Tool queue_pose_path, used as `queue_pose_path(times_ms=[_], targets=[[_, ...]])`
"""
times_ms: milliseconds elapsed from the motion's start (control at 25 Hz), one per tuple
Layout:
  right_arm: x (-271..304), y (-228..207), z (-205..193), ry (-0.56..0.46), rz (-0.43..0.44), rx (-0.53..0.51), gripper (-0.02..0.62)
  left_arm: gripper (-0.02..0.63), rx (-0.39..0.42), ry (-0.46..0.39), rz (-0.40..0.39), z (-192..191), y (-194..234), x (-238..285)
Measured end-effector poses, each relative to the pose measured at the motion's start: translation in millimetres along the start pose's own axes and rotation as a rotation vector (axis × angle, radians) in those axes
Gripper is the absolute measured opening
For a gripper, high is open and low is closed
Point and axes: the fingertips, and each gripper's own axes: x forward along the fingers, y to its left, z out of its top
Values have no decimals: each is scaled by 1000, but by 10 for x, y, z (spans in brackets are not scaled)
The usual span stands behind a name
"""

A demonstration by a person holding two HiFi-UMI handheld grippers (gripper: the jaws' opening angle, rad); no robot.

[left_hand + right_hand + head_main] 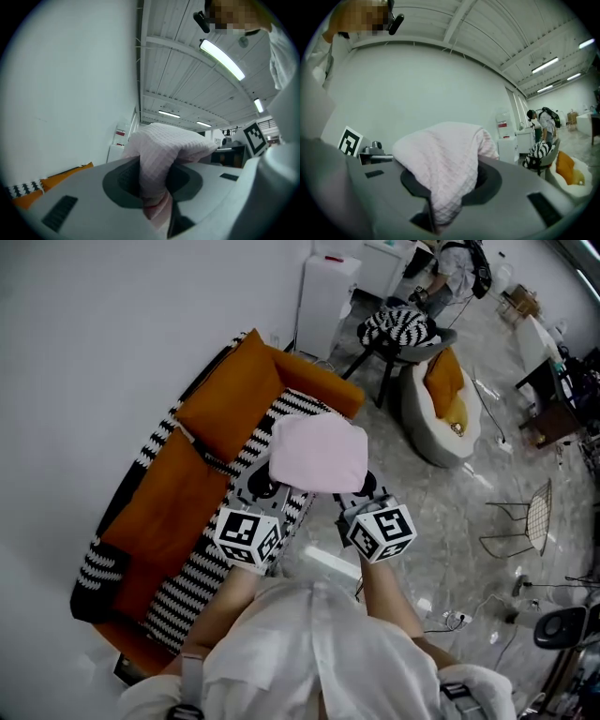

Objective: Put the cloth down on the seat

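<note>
**newbie_rig:** Where's the pink cloth (319, 454) at, down yet or not?

**sofa_guy:** Nope, it's in the air. It's folded into a soft pad and draped over the tips of both grippers. In the head view it hangs mid-frame, over the front edge of the striped seat (192, 582), up near the 1 o'clock end of the orange sofa (323, 388).

**newbie_rig:** And the grip?

**sofa_guy:** The left gripper (262, 491) has its fingers (123, 180) closed partway, pinching a fold of the cloth. The right gripper (361, 491) is the same, with its fingers (487, 180) nipped onto a bunch of fabric. Each one has a side and the cloth bridges the two.

**newbie_rig:** So how would you land it?

**sofa_guy:** To me the right half looks like it's out over the floor (441, 512), not the seat. I'd slide both hands toward 10 o'clock, closer to the back cushions (230, 395). Then drop them together and level so the fold doesn't flop open. I wouldn't let go until the cloth is actually resting on the stripes. Open both sets of fingers together and pull straight back toward 6 o'clock, so nothing drags it off the edge.
</note>
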Motion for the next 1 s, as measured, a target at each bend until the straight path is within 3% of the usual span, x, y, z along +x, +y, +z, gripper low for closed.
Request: queue_pose_path(times_ms=[280,640,1000], targets=[[535,-104,-246,152,-11,-132,121,115,151,96,-29,-82,577,168],[967,-462,-743,259,-38,-72,121,120,108,221,-70,-511,977,615],[2005,-1831,-1467,348,-83,9,121,123,70,370,-190,-1313,1660,2157]])
